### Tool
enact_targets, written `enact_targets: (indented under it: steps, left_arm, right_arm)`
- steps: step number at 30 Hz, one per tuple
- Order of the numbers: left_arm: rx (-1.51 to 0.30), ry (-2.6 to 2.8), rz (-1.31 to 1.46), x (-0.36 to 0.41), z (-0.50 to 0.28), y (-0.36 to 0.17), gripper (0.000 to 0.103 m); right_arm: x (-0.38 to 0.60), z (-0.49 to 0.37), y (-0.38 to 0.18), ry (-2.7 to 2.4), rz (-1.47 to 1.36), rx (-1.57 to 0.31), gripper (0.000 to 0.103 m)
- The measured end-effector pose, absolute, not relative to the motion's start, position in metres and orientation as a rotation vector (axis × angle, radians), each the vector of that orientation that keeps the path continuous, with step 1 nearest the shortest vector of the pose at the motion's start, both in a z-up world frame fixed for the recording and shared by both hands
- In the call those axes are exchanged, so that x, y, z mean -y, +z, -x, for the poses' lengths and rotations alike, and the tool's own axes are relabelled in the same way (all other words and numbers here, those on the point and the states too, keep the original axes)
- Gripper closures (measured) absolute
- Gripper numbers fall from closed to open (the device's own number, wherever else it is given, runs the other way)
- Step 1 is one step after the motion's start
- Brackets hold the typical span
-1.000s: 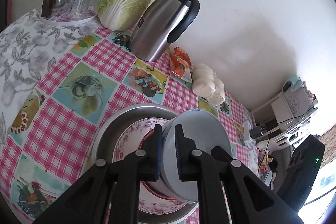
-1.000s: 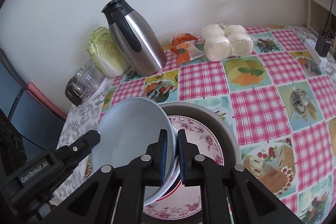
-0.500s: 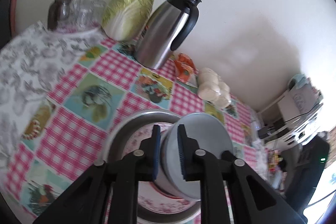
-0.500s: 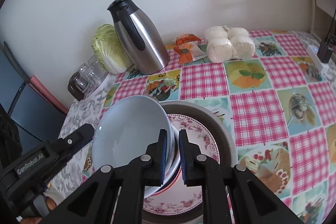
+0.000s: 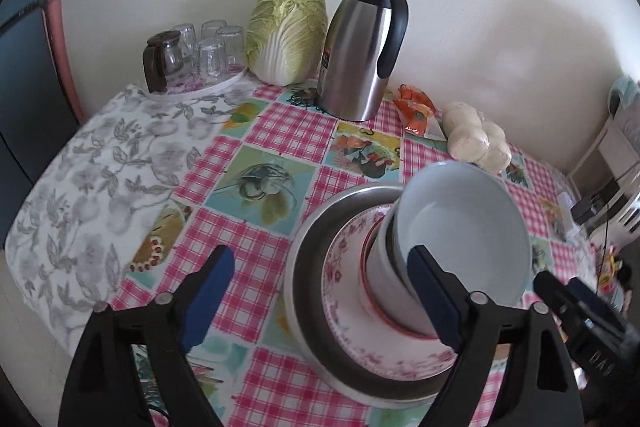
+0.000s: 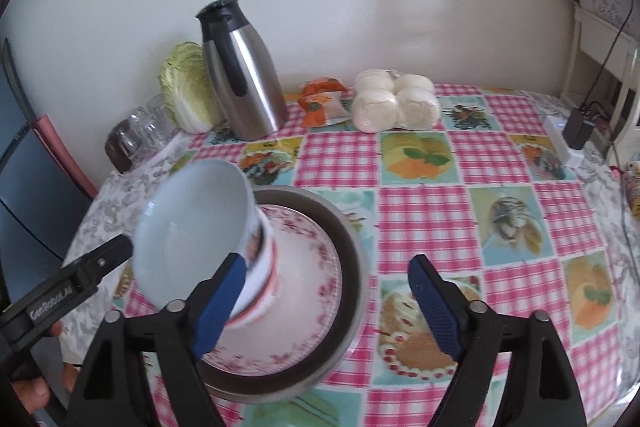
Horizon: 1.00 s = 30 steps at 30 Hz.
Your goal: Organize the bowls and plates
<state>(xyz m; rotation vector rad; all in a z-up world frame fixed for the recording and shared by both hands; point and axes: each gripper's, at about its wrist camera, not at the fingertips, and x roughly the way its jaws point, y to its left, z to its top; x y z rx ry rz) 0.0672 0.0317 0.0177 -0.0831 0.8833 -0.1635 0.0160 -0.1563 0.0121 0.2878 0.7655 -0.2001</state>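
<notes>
Nearest the cameras, the left tongs (image 5: 322, 299) and right tongs (image 6: 326, 301) both stand wide open with nothing between their blue ribbed pads, one to each side of the stack. The pale blue bowl (image 5: 460, 227) sits on top, nested in a white bowl (image 5: 380, 279) with a red band, and that rests on a floral plate (image 5: 344, 267) inside a grey metal basin (image 5: 304, 255). In both views the bowls look tilted, though the fisheye lens may exaggerate this. The step in hand seems to be the end of a placement: the blue bowl is set down and let go. Next, I judge, the tongs should draw back without nudging the rims, then seek another dish, though none loose is in view. The bowls are smooth glazed ceramic, round and deep; the plate is flat with a pink flower border; the basin is dull steel with a rolled rim. The tabletop (image 6: 420, 211) wears a glossy pink-check oilcloth with picture squares. Farther back stand buns (image 6: 394, 105), an orange packet (image 6: 322, 103), a brushed-steel jug (image 6: 240, 71), a cabbage (image 5: 286, 33), and upturned glasses (image 5: 200, 53) on a tray.
</notes>
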Motion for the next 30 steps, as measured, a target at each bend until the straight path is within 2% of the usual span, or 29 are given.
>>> enact_targets:
  steps: [4, 9, 30]
  left_arm:
    - [-0.850, -0.160, 0.030, -0.032, -0.053, 0.018, 0.007]
    - [-0.825, -0.164, -0.014, -0.036, -0.040, 0.015, 0.004]
    - [-0.861, -0.272, -0.129, -0.039, -0.021, 0.002, 0.004]
  right_arm:
    - [0.162, -0.005, 0.011, -0.204, -0.304, -0.756, 0.000]
    - [0.159, 0.009, 0.011, -0.206, -0.276, -0.738, 0.000]
    - [0.155, 0.044, -0.020, -0.227, -0.215, -0.873, 0.000]
